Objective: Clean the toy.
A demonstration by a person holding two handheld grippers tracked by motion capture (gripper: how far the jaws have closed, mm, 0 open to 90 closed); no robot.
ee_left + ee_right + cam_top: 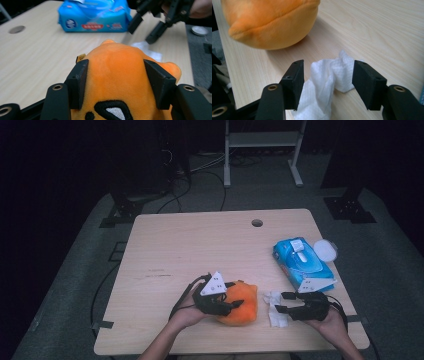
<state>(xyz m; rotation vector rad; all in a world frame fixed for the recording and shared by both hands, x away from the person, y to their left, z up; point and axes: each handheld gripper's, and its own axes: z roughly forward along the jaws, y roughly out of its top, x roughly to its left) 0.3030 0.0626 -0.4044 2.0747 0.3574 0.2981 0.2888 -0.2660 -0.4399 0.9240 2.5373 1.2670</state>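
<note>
An orange plush toy (242, 306) with black stitched markings lies near the front edge of the wooden table (200, 245). My left gripper (234, 296) is shut on it; in the left gripper view the plush toy (115, 55) bulges between the two pads of the left gripper (116, 75). To its right a crumpled white wipe (274, 312) rests on the table. My right gripper (280, 302) is open around it. In the right gripper view the wipe (319, 87) sits between the spread jaws of the right gripper (328, 68), and the right-hand pad stands clear of it.
A blue pack of wet wipes (301, 262) lies at the right side of the table, with a white round lid (325, 250) beside it at the edge. A cable hole (257, 223) sits near the far edge. Dark stands and cables surround the table.
</note>
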